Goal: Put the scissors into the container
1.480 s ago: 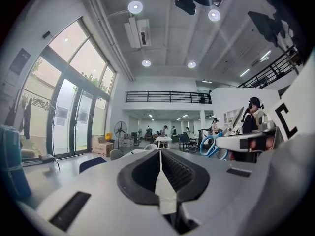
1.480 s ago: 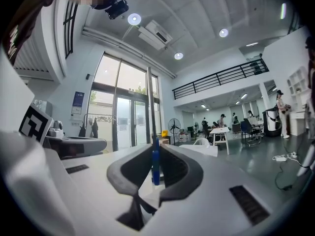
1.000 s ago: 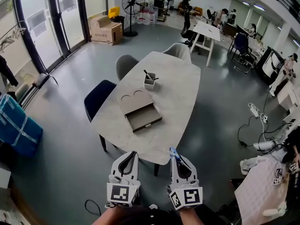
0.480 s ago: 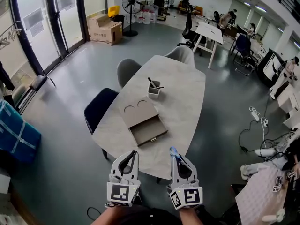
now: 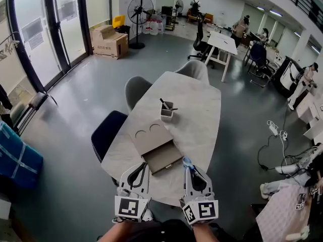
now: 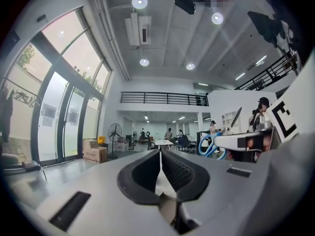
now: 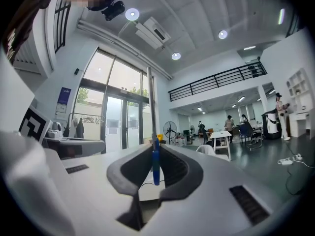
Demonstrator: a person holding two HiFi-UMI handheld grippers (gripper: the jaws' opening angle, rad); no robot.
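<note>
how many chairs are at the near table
3. A dark blue chair at the left side of the table, a grey chair further along that side, and a pale chair at the far end. More may be hidden beyond the right edge.

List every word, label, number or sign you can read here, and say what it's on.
Cardboard box: print on its side, too small to read.
Blue wall sign: blurred, unreadable.
Cubes on left gripper and right gripper: square marker patterns, no letters.
No text here is legible.
</note>
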